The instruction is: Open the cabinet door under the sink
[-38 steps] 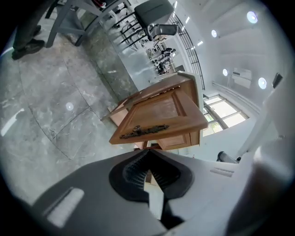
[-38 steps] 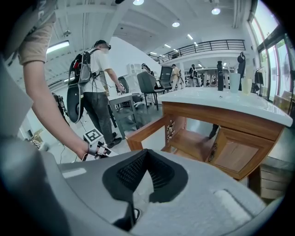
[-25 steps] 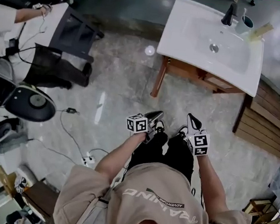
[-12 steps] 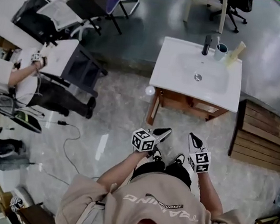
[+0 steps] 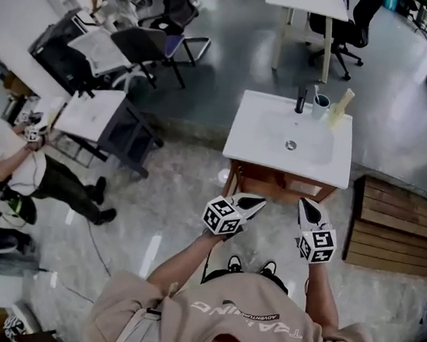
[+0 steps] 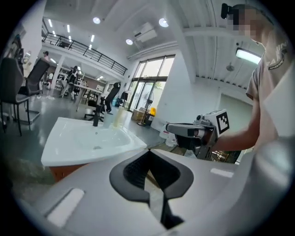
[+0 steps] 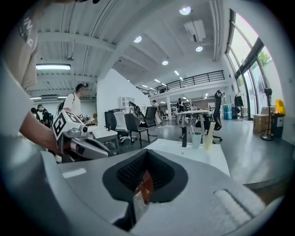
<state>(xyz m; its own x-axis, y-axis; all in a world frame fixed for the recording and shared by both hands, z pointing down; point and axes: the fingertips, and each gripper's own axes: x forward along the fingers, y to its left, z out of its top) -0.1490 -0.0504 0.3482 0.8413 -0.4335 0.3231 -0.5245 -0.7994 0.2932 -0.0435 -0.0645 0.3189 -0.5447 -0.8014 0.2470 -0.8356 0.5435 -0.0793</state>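
The left gripper (image 5: 256, 203) and right gripper (image 5: 305, 206), both pinched shut and empty, are rising from beside the legs toward the cabinet door (image 5: 276, 185) at their twelve o'clock under the sink (image 5: 241, 135), so the approach is nearing its end with the door untouched.

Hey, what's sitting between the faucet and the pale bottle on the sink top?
A cup stands between the faucet and the bottle, seen in the head view and the right gripper view.
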